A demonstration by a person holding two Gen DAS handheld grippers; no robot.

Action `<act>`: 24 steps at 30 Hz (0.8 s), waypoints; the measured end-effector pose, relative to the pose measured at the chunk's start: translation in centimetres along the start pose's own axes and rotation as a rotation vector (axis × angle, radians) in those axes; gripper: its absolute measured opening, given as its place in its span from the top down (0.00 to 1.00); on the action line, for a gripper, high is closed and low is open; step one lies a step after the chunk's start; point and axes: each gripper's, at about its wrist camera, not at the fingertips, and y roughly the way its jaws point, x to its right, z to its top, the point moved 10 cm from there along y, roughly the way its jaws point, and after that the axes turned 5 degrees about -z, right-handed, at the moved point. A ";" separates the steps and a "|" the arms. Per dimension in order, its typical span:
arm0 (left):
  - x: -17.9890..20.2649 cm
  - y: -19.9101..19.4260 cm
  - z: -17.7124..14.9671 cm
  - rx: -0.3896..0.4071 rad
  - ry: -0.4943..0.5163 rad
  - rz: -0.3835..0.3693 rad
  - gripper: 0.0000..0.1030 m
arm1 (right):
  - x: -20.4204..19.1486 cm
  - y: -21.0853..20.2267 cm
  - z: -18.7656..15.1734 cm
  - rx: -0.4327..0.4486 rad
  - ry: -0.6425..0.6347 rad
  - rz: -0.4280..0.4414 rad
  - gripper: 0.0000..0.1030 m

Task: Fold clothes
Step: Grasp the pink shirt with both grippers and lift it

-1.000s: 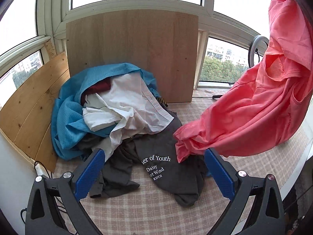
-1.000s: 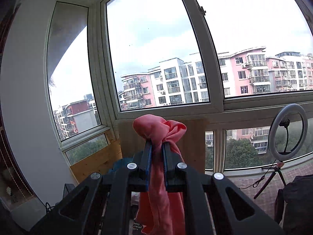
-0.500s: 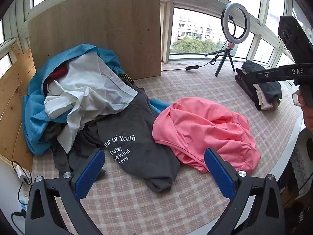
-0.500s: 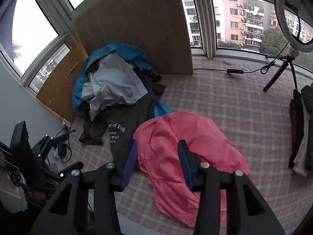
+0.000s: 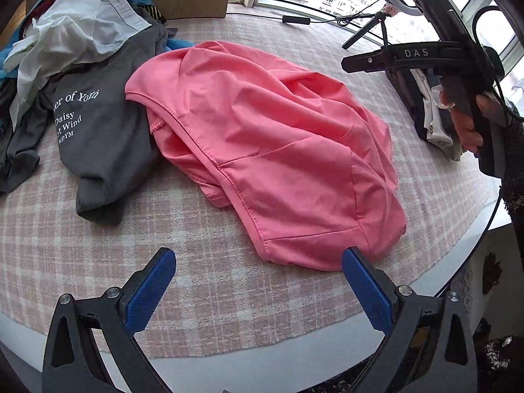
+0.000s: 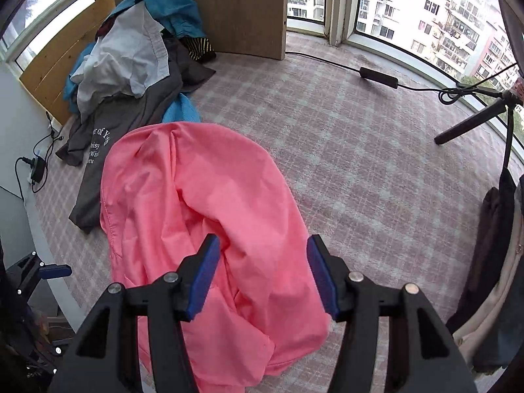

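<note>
dropped now, pink shirt (image 5: 271, 150) lies crumpled on checked mat (image 5: 203, 262) — windows (image 6: 409, 3) behind.

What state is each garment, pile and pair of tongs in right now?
pink shirt: crumpled on the mat, unfolded, not gripped
grey T-shirt: spread, partly under the laundry pile
laundry pile: heaped, unsorted
left tongs: open, empty
right tongs: open, above the pink shirt
folded stack: at the mat's right edge

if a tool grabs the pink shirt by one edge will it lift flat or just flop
Likely flop: the pink shirt lies crumpled in soft folds, so it should drape and bunch. It looks thin, so probably light. Its smooth fabric may slide over the checked cover if pushed.
</note>
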 end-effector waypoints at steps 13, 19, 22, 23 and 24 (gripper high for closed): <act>2.3 5.2 1.0 -0.010 -0.212 0.060 0.66 | -4.9 9.5 5.0 -0.075 -0.251 0.194 0.65; -0.6 -0.3 1.1 0.079 -0.226 0.066 0.92 | -4.6 3.2 5.1 0.050 -0.201 0.276 0.97; -2.8 -6.3 2.2 0.166 -0.172 0.166 0.93 | -2.2 -4.5 6.8 0.216 -0.131 0.279 0.97; -3.6 -8.6 2.9 0.199 -0.151 0.203 0.93 | -1.1 -7.2 7.4 0.267 -0.100 0.280 0.97; -4.4 -11.0 3.9 0.231 -0.131 0.237 0.93 | 0.0 -10.0 8.0 0.319 -0.068 0.280 0.97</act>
